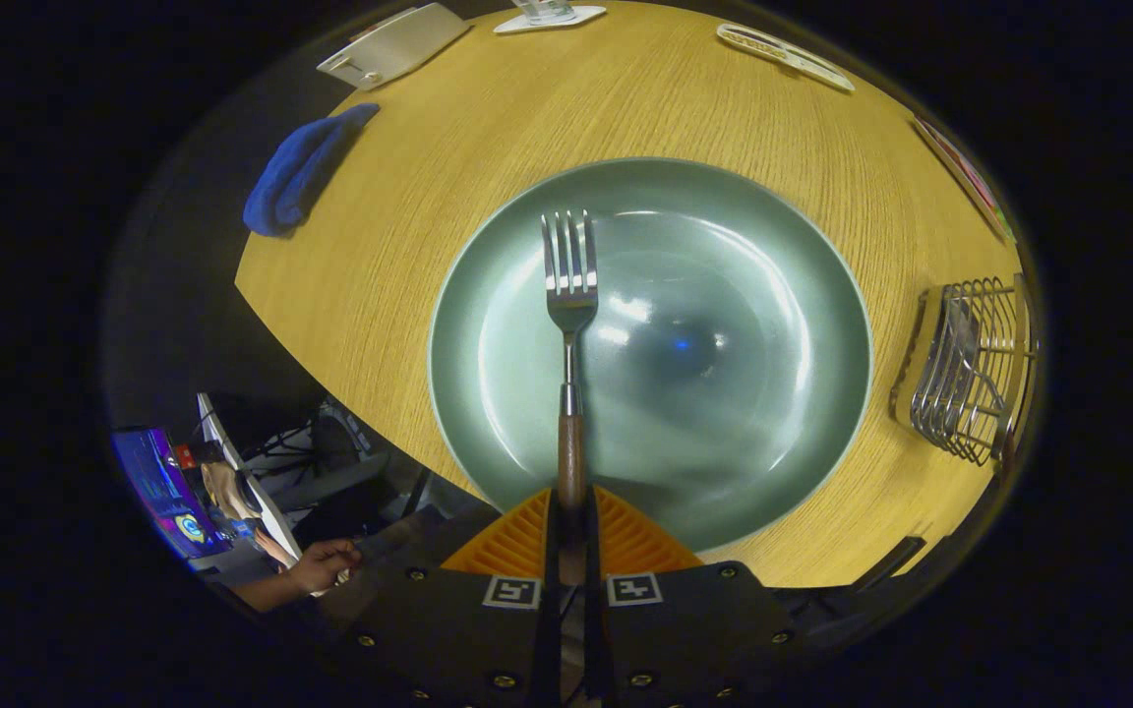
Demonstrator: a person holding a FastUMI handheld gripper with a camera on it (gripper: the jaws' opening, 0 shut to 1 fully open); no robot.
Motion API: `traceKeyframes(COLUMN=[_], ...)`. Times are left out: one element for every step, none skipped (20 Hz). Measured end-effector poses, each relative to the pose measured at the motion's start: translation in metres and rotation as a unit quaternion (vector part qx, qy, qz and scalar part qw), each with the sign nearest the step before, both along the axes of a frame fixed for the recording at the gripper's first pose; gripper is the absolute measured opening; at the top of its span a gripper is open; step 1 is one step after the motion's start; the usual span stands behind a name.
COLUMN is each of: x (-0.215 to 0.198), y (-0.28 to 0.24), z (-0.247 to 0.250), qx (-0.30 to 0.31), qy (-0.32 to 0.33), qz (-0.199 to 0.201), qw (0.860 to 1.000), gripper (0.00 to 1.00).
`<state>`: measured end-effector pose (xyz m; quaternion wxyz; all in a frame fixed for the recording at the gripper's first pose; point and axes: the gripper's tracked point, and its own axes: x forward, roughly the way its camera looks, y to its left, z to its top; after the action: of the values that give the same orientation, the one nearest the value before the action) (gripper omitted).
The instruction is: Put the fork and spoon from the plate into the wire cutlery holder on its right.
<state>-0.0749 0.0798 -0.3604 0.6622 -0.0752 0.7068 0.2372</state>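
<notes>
The gripper (571,531) is clamping the fork (571,324) by its wooden handle, both fingers (517,541) pressing in on it from either side so that hardly any gap is showing between them. The fork is pointing straight ahead, away from the fingers — its long axis is running in line with them, handle end tucked between the pads and the four tines at the far end. It is hanging over the round green plate (773,246), with the tines lying over the plate's far half, slightly left of its middle; whether the fork is touching the plate or sitting lifted above it, I cannot tell. The plate is resting on a round wooden table (409,246) and its glaze is throwing back bright glints of light. To the right of the plate, apart from its rim, the wire cutlery holder (970,369) is standing on the table, and a spoon (960,334) seems to be sitting inside it already, bowl uppermost. Off to the left, a blue cloth (296,172) is lying bunched at the table's edge, well apart from the plate. At the far side of the table a pale flat box (394,44) and a long narrow card (783,54) are lying — both well beyond the fork's tines. Below the table's left edge, a person's hand (326,565) is showing near a lit screen (163,487).
</notes>
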Motion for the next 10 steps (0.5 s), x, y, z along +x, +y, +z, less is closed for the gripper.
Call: traceKeyframes(x=[0.001, 0.001, 0.001, -0.001, 0.0, 0.001, 0.004, 0.006, 0.008, 0.01], y=[-0.002, -0.005, -0.004, -0.003, -0.006, -0.012, -0.018, -0.023, -0.027, -0.032], z=[0.0, 0.002, 0.003, 0.005, 0.008, 0.011, 0.013, 0.018, 0.023, 0.028], qx=[-0.002, -0.008, -0.004, 0.0, 0.0, -0.004, -0.009, -0.014, -0.017, -0.019], qy=[-0.012, -0.009, -0.01, -0.006, -0.005, -0.006, -0.011, -0.014, -0.018, -0.019], qz=[0.001, 0.009, 0.006, 0.004, 0.008, 0.016, 0.02, 0.025, 0.028, 0.033], qw=[1.0, 1.0, 1.0, 1.0, 1.0, 1.0, 1.0, 0.999, 0.999, 0.999], gripper=[0.1, 0.02, 0.02, 0.02, 0.02, 0.02, 0.02, 0.02, 0.02, 0.02])
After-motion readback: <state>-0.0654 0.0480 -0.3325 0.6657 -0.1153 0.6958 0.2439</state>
